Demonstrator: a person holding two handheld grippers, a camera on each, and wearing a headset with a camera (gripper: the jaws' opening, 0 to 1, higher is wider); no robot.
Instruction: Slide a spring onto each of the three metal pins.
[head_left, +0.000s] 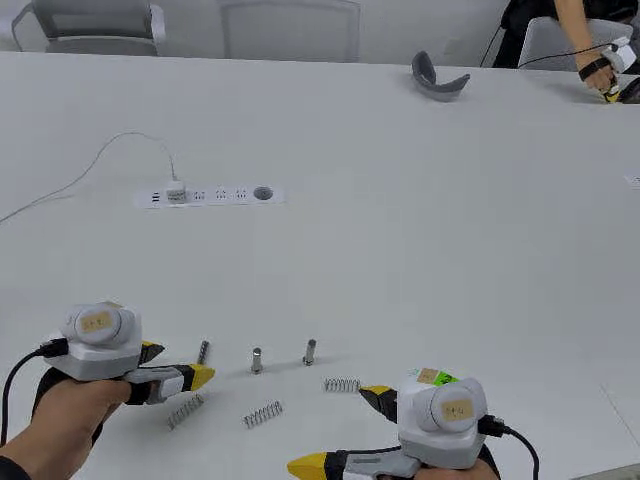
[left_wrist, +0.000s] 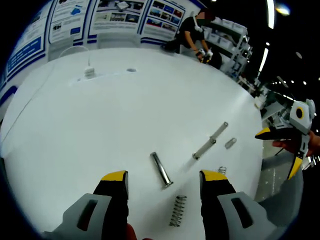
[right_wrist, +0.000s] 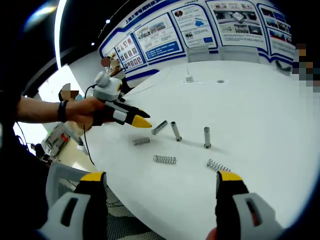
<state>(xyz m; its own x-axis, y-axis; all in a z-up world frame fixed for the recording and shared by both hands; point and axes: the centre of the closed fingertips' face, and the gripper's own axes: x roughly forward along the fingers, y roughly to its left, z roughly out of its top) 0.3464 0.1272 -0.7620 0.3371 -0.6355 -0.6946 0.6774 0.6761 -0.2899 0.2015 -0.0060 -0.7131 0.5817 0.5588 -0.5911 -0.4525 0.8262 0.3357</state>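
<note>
All three pins (head_left: 257, 360) were bare | springs (head_left: 263, 413) lay loose beside pins | your left gripper (head_left: 178, 364) and right gripper (head_left: 340, 430) flanked pins, jaws spread, empty

No writing can be read.
The wall posters (right_wrist: 200, 25) far ahead of the right gripper (right_wrist: 160, 176) are too blurred; the tan stickers (head_left: 96, 322) atop the left gripper (head_left: 177, 363) and the right carry marks too small to read.
</note>
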